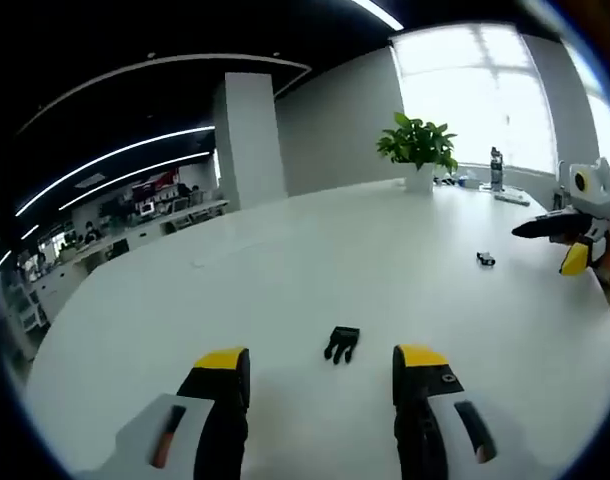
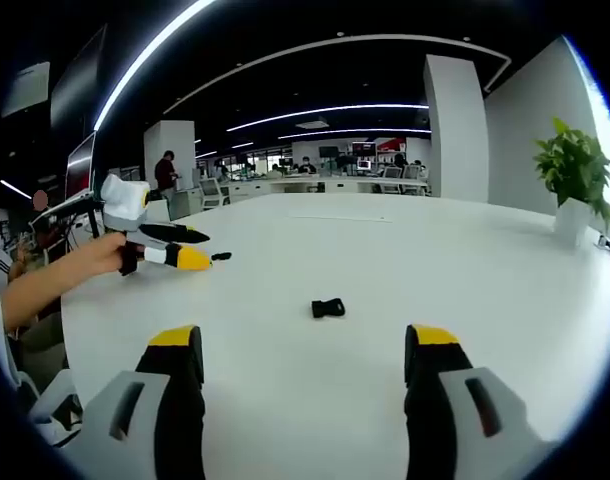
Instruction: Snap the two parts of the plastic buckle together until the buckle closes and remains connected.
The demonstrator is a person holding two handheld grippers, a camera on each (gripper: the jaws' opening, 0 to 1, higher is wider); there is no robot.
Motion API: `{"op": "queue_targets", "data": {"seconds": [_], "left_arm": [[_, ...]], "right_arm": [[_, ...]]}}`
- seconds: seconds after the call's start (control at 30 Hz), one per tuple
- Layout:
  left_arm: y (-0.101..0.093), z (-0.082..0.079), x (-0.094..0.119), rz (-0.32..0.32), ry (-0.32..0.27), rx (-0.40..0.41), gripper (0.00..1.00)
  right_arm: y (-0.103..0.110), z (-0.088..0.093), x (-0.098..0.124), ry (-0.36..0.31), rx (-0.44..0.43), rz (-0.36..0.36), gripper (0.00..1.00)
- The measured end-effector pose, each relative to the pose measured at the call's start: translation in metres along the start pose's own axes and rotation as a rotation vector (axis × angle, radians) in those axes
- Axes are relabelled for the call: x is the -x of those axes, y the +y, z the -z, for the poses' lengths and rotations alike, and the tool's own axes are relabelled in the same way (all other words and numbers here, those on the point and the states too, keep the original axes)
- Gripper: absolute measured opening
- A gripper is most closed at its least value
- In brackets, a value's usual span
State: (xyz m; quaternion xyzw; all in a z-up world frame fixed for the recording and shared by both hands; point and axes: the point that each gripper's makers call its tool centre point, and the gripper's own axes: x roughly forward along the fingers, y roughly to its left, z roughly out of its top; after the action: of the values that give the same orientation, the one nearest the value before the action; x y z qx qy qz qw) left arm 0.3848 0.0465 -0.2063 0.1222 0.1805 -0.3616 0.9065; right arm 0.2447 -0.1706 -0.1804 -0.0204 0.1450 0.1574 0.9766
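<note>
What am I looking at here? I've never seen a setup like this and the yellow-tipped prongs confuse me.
No robot: a person holds a two-jaw tool in each hand, each carrying a fisheye camera looking along its jaws. The left gripper view shows the left tool, open, over a white table; ahead lies a pronged black buckle part, with the second buckle part farther off near the other tool. The right gripper view shows the right tool, open, facing that second part; the person's hand with the left tool is at its left. Nothing is held. A potted plant stands beyond.

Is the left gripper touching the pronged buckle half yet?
Apart. In the left gripper view, bare table separates the left gripper from the pronged buckle half.
</note>
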Motion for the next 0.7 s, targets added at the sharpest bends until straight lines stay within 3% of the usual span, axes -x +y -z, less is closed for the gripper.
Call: {"op": "queue_targets", "data": {"seconds": [0.53,0.7], "left_arm": [[-0.005,-0.0012,-0.0039,0.027,-0.001,0.023,0.24],[-0.0068,0.0004,-0.0057,0.037,0.008,0.025,0.17]], "right_arm": [[-0.0083,0.0064,0.0064,0.004,-0.003,0.01,0.81],[-0.0075,0.005,0.008,-0.001,0.0,0.008,0.8]]}}
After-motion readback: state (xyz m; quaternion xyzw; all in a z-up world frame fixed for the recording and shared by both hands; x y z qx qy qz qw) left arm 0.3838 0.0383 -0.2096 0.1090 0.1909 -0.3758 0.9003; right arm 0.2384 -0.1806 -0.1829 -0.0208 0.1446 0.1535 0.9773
